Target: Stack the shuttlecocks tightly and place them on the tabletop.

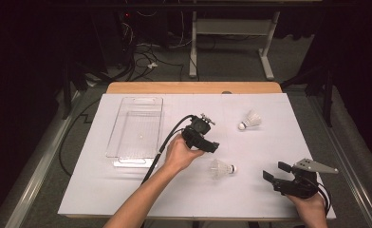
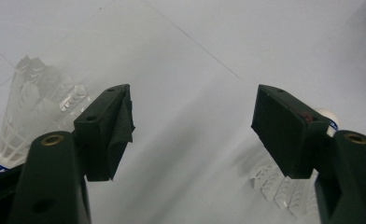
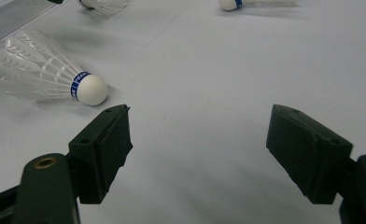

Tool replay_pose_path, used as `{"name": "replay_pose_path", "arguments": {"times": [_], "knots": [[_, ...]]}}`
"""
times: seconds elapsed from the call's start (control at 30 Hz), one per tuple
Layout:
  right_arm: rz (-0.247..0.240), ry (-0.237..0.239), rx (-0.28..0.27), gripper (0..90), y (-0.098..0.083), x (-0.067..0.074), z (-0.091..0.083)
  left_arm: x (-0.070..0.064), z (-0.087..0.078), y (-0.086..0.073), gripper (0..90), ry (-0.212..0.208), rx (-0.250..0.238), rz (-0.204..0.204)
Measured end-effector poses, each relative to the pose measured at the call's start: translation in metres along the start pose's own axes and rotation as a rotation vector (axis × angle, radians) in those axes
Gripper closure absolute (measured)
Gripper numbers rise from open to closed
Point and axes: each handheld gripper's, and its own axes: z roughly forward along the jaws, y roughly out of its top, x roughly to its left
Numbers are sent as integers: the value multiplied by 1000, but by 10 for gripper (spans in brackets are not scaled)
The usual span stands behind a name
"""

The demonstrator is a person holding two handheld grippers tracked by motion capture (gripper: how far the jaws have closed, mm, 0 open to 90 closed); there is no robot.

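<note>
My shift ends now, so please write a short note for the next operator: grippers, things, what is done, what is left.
Left gripper: open, empty, over mid-table.
Right gripper: open, empty, at the near right.
Near shuttlecock lies between them; far shuttlecock lies farther back.
Clear tray at the left looks empty.
Done: nothing placed, it seems.
Left: probably grasp each shuttlecock and carry it to the tray.

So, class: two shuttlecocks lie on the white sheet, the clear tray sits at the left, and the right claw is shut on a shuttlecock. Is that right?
Not quite. The right claw is open and holds nothing, as the right gripper view shows; the nearer shuttlecock lies apart from it on the white sheet. The rest stands: two shuttlecocks, with the clear tray at the left.
</note>
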Motion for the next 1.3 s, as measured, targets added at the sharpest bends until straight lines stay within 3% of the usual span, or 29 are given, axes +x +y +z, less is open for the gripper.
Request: {"name": "replay_pose_path", "arguments": {"times": [1.3], "knots": [[0,-3,-1,223,0,0,0,-1,-9,-26,299,-26,-29,-14]]}}
